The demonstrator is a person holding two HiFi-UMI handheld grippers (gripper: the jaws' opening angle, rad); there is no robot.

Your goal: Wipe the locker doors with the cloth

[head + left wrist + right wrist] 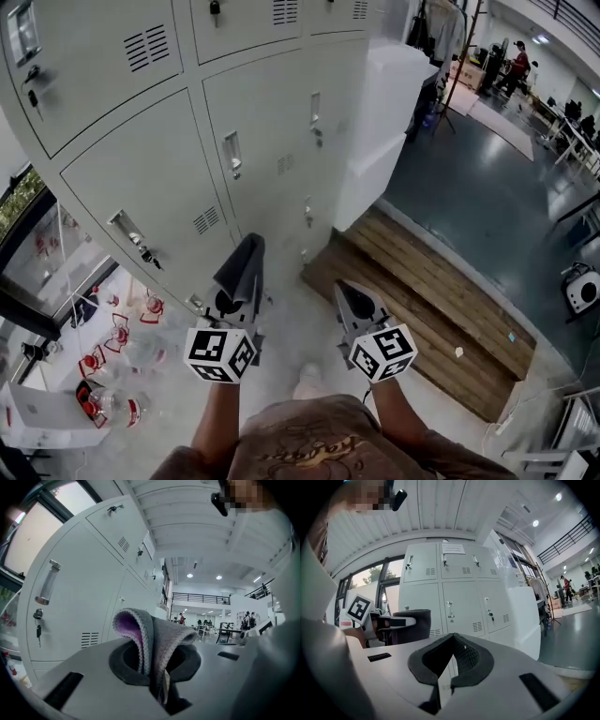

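A bank of pale grey locker doors (178,178) with handles, keys and vent slots stands before me. My left gripper (246,279) is shut on a folded grey cloth (242,258) and is held a short way off the lower doors. In the left gripper view the cloth (161,637) shows a purple inner side, pinched between the jaws, with the lockers (84,597) to the left. My right gripper (345,291) is shut with nothing in it, beside the left one. The right gripper view shows its jaws (452,656) closed, the cloth (412,625) at left and the lockers (461,597) ahead.
A white cabinet (394,112) adjoins the lockers on the right. A low wooden platform (441,309) lies at their foot. Clear bottles with red caps (122,347) sit on the floor at left by a window (28,234). A person (517,61) stands far off.
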